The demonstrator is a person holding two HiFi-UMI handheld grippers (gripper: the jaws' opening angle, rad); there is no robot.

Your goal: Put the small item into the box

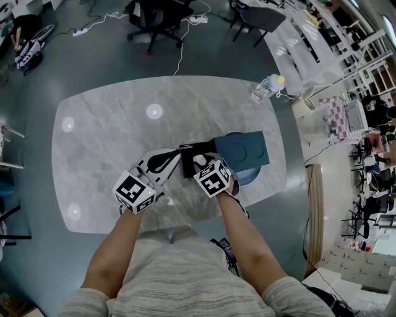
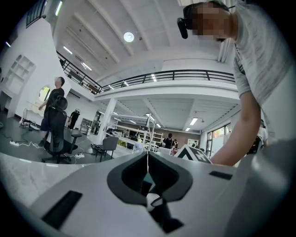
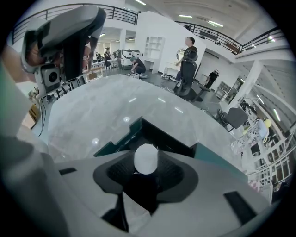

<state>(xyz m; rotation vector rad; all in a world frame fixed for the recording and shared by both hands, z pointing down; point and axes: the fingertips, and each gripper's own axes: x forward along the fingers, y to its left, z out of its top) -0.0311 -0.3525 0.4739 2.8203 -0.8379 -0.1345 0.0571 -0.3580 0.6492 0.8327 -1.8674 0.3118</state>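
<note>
The small item is a white, egg-shaped piece (image 3: 146, 158). My right gripper (image 3: 147, 162) is shut on it, and it hangs just above the open black box (image 3: 155, 136). In the head view the white piece (image 1: 200, 160) sits at the right gripper's (image 1: 199, 158) tips, at the near edge of the box (image 1: 197, 148). The teal lid (image 1: 244, 150) lies to the right of the box. My left gripper (image 1: 175, 159) is just left of the box with its jaws together and nothing in them. Its own view looks up toward the ceiling.
The marble table (image 1: 99, 161) carries a plastic bottle (image 1: 267, 86) at its far right edge and a blue round object (image 1: 249, 178) under the lid. Office chairs (image 1: 158, 18) and cables stand on the floor beyond. The left gripper (image 3: 69, 41) shows at the upper left of the right gripper view.
</note>
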